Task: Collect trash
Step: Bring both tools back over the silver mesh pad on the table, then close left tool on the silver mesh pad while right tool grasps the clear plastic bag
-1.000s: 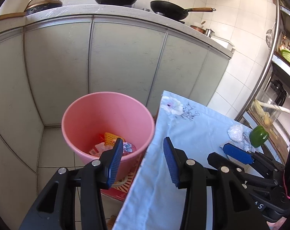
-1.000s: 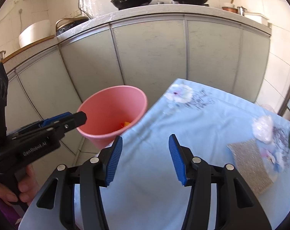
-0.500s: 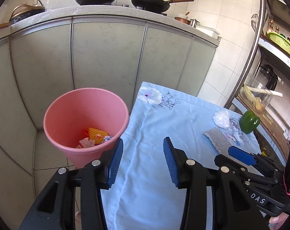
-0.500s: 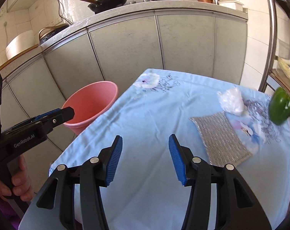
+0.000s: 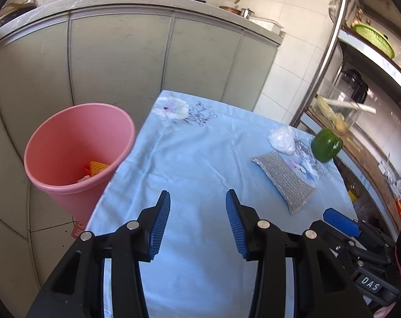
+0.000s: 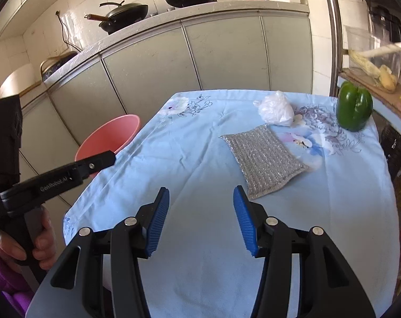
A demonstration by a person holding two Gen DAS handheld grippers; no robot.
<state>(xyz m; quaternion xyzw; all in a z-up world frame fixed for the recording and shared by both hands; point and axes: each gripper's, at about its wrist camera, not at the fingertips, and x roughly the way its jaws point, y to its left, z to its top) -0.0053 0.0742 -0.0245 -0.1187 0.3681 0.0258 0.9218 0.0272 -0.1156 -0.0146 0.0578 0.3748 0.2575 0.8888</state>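
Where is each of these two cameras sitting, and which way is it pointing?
Left wrist: sits behind the open left gripper, facing across the blue tablecloth toward the pink bin and cabinets; the right gripper pokes in lower right.
Right wrist: sits behind the open right gripper, facing the same table; the left gripper and left hand show.
Both see the silver pad, white bag and green pepper.

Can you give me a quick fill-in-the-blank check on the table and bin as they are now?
1. The pink bin stands on the floor at the table's ____ side.
2. The white plastic wad lies between the silver scouring pad and the ____ pepper.
3. Both the left gripper and right gripper hold ____.
4. The tablecloth is light ____.

Missing words: left; green; nothing; blue
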